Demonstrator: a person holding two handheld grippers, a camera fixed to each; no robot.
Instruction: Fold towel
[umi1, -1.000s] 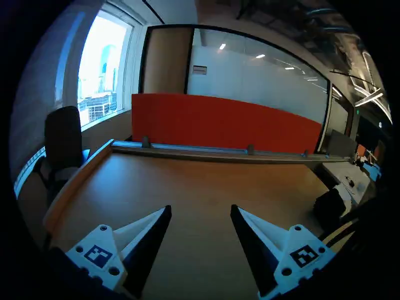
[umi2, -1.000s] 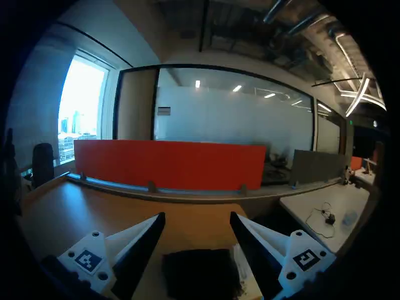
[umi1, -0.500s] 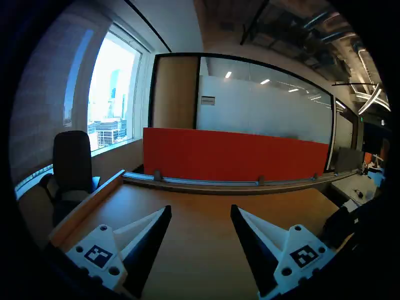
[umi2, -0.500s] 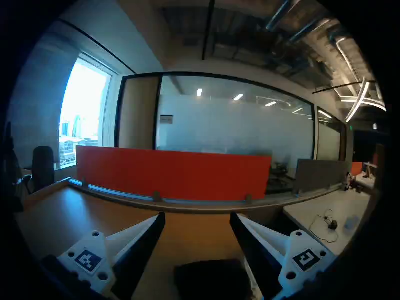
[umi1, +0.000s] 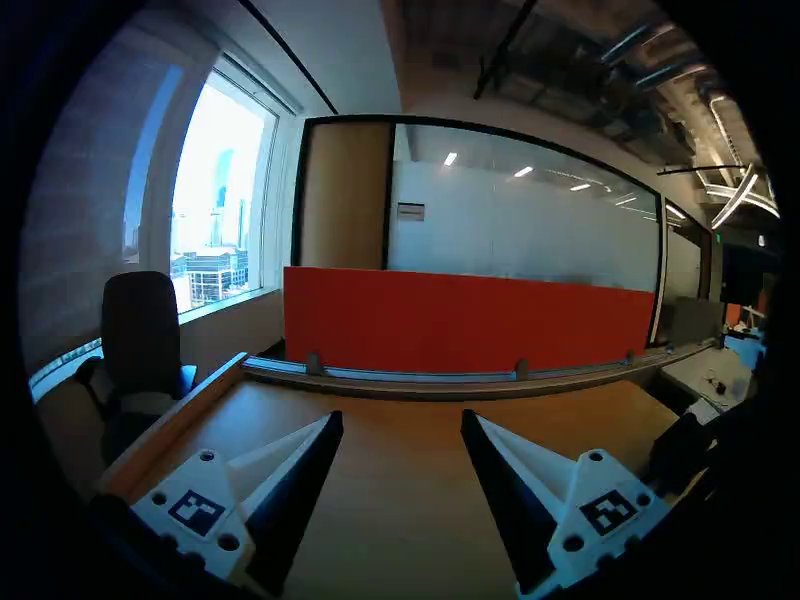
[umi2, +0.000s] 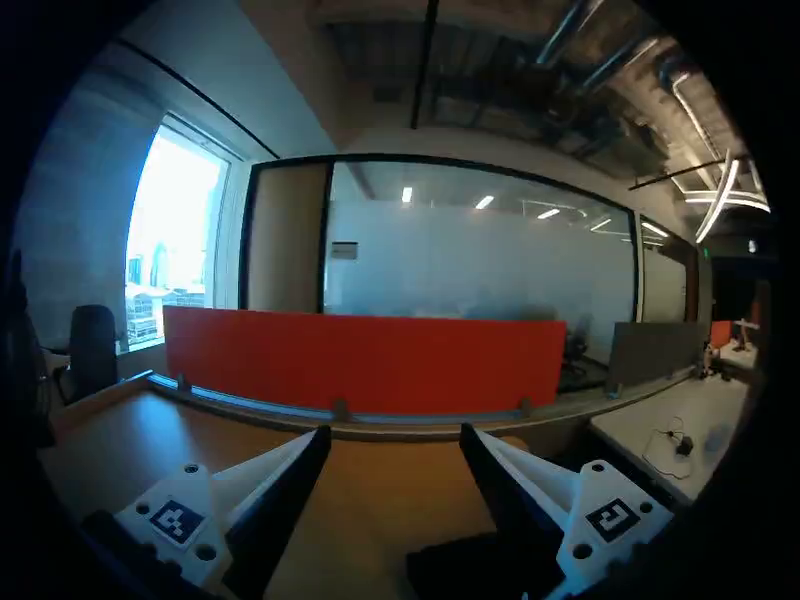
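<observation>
The left tool (umi1: 400, 415) and right tool (umi2: 395, 430) hover wide open and empty over the wooden bench (umi1: 400, 530). A dark towel (umi2: 460, 570) lies compact at the near edge by the right tool, untouched. Whether it is already folded is unclear.

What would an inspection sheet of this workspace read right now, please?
Surface: wooden desk, flat, orange-brown.
Job's things: dark towel lying on the desk at the bottom of the right gripper view, not gripped; its fold state cannot be told.
Clutter: dark shape at the desk's right end, too dim to identify.
Grippers: left claw open, holding nothing; right claw open, towel low by its right finger.
Cables: one thin cable on the white side desk.
Surroundings: orange divider, window, chair, glass wall.
</observation>
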